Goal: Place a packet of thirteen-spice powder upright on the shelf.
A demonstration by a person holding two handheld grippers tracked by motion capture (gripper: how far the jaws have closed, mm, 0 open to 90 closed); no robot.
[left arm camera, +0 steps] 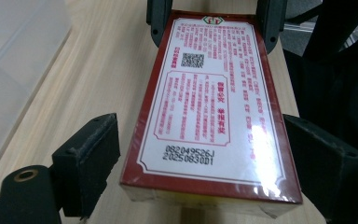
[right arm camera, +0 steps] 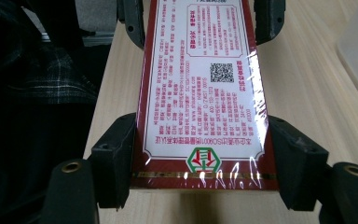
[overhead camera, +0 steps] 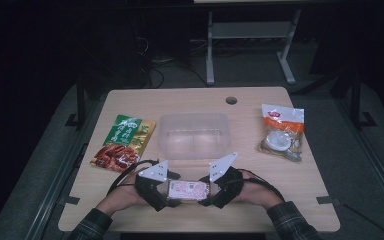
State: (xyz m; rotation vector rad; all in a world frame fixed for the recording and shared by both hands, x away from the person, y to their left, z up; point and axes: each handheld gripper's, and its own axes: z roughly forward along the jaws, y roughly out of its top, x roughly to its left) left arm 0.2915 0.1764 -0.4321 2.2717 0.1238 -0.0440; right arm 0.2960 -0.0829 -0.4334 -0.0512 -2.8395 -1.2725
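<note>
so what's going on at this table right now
A person holds a red-and-white box from both ends near the table's front edge. The right tongs clamp one end. The left tongs straddle the other end, one pad standing apart from the box. A clear plastic bin sits just beyond, with a green snack packet to its left and an orange-and-white bag to its right.

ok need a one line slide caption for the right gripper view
Right claw clamps one end of a shrink-wrapped red box over the wooden table, the left claw at its far end.
</note>
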